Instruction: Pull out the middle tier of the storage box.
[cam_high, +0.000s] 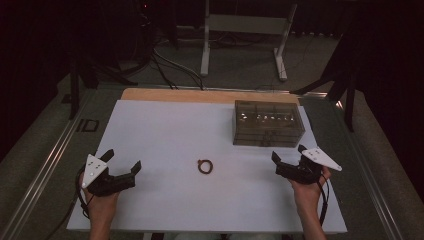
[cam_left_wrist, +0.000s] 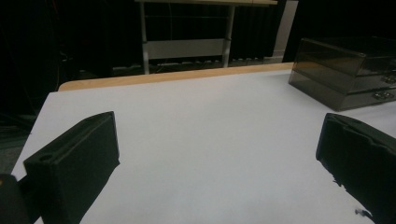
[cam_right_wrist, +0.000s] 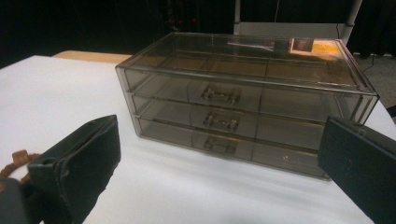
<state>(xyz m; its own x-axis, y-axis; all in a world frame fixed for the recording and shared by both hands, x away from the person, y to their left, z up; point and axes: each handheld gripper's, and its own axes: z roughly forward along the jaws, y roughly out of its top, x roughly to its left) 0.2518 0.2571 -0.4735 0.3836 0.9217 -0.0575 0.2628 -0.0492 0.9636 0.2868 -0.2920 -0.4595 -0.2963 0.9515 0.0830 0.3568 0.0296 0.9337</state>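
A small brown beaded ring (cam_high: 205, 166) lies on the white table (cam_high: 165, 130) near its middle; its edge peeks out at the left of the right gripper view (cam_right_wrist: 16, 161). A smoky clear chest with three drawers (cam_high: 268, 123) stands at the back right, all drawers closed (cam_right_wrist: 224, 112). My left gripper (cam_high: 121, 161) is open at the front left, held by a hand, nothing between its jaws (cam_left_wrist: 219, 158). My right gripper (cam_high: 288, 154) is open at the front right, just in front of the chest, facing its drawer handles (cam_right_wrist: 219, 154).
A strip of bare wood (cam_high: 200, 95) runs along the table's far edge. Beyond it stand a white metal frame (cam_high: 245, 30) and cables on the floor. The chest's corner (cam_left_wrist: 345, 70) sits far right of the left gripper.
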